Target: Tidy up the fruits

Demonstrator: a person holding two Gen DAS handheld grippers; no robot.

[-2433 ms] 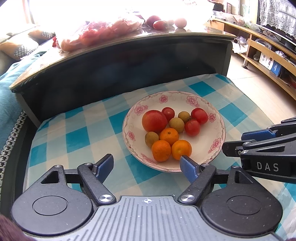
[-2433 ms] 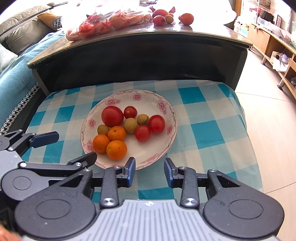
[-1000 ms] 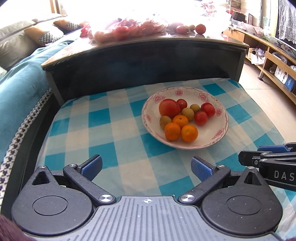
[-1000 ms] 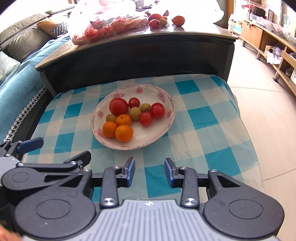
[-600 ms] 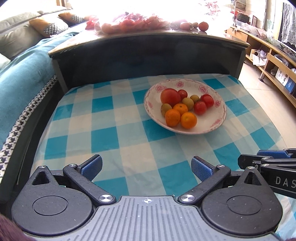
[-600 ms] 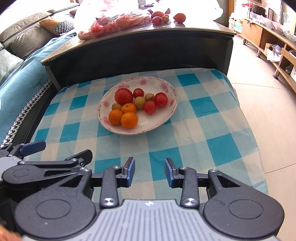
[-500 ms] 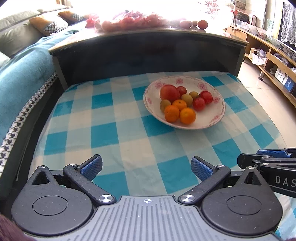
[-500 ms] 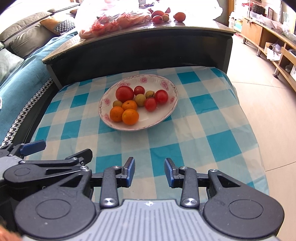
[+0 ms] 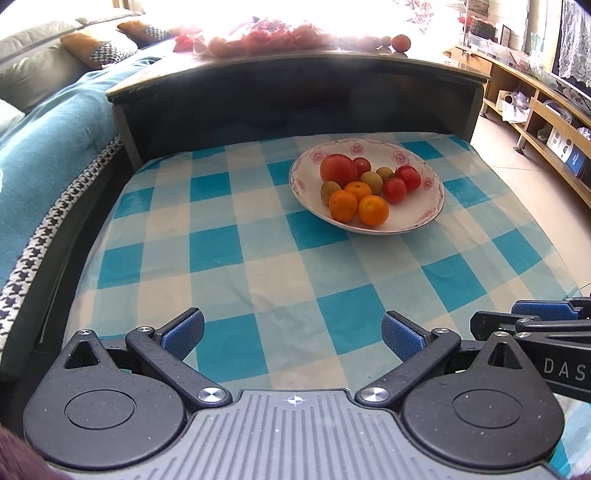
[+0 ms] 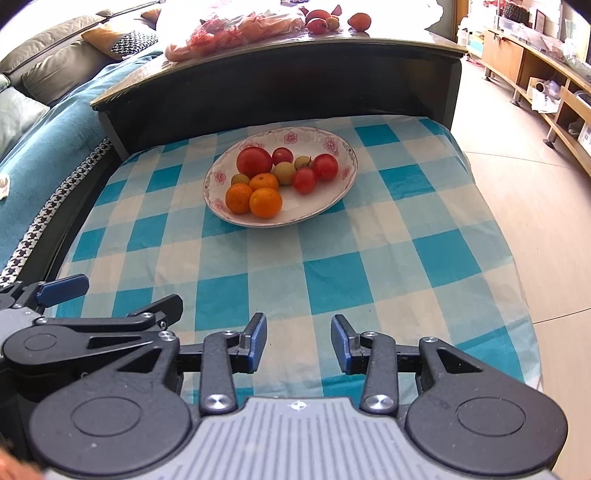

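The floral plate (image 10: 343,147) with tomatoes and oranges (image 10: 265,202) rests on the checkered counter, at 11 o'clock from the right claw (image 10: 298,342), narrow and empty. From the left claw (image 9: 291,334), wide and empty, it lies at 1 o'clock.

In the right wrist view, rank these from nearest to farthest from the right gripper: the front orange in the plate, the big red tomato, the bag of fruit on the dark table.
1. Front orange, at the plate's near edge, ahead and left of the right gripper.
2. Big red tomato, toward the plate's far left.
3. Bag of fruit, up on the dark table behind the plate.
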